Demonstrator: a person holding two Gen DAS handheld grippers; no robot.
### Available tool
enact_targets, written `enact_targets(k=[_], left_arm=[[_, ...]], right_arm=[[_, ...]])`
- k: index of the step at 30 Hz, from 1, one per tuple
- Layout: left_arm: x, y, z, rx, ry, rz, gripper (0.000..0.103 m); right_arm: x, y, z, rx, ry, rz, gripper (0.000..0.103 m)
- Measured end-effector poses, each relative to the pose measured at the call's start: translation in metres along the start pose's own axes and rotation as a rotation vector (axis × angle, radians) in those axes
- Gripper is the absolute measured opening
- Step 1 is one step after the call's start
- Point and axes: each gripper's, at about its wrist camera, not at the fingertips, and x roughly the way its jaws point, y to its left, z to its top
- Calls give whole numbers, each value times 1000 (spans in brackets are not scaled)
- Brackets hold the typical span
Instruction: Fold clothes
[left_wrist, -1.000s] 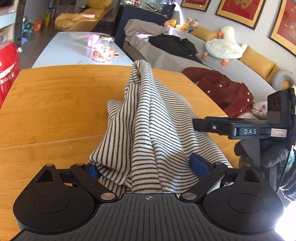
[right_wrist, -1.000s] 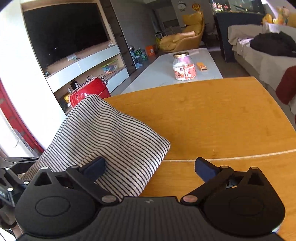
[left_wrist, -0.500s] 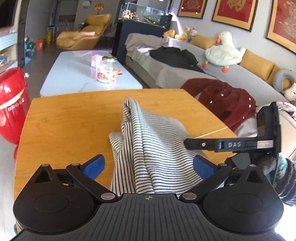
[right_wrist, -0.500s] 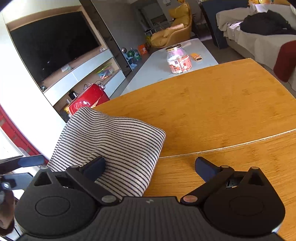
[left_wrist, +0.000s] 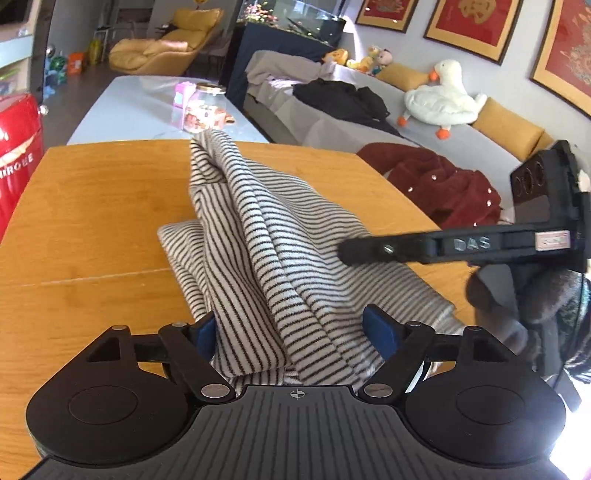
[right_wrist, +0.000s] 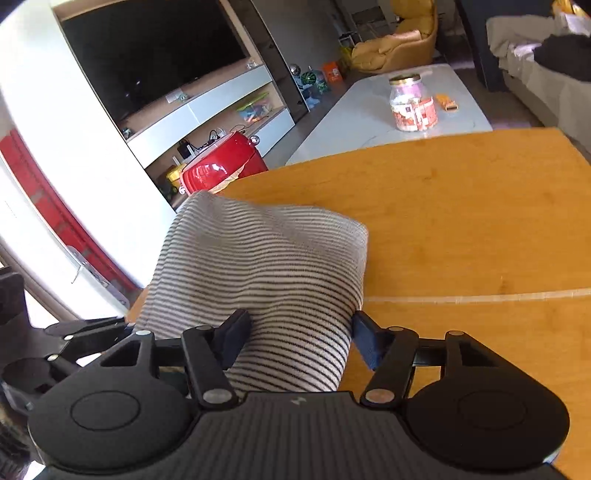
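Observation:
A black-and-white striped garment (left_wrist: 280, 236) lies bunched on the wooden table (left_wrist: 92, 206), with one fold standing up in a peak. My left gripper (left_wrist: 291, 332) sits at its near edge. Its jaws are closing, with raised folds between the blue pads, which do not clearly pinch them. In the right wrist view the same garment (right_wrist: 266, 266) bulges between the pads of my right gripper (right_wrist: 299, 332). Those jaws are closing too, and both pads touch the cloth. The right gripper (left_wrist: 443, 247) reaches in from the right over the garment. The left gripper (right_wrist: 74, 332) shows at the lower left.
The table's seam (right_wrist: 480, 295) runs across it, with bare wood to the right. Behind stand a white coffee table (left_wrist: 140, 107) with a jar (left_wrist: 205, 109), a red appliance (right_wrist: 221, 166) and a sofa with a dark red coat (left_wrist: 436, 184).
Both grippers' jaws have narrowed. The right one's fingers now have the cloth between them, where before only its left finger lay on it. The left view has come back close to the garment.

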Motion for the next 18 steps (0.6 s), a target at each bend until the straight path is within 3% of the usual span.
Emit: enact_targets(k=[4,7,10,11,13,14,16,18], left_arm=[[10,-16,-6,-37,-47,-38,88],[1,-21,-12,-34,-56,-49,91],[-25,-9,-21,-68,-80,-49,92],[-33,-5,-23,-79,-92,-26,92],[-47,7,-24,-109,-123,29,92],[-50,12,-22,-127,-139,52,91],[-57,23,-18,-163,-172,97,90],[-61,32,-13,-201,-199,132,90]], right_arm=[[20,19,30,-224,-32,-131,63],[10,36,33,-364,-63,-187,64],[-21,50,21,-434,-125,-173,64],[-28,56,13,-448,-129,-146,61],[-43,70,-2,-475,-136,-93,45],[-50,77,-10,-489,-140,-66,45],[-44,89,-30,-513,-70,-32,45],[-31,96,-51,-544,-23,-53,45]])
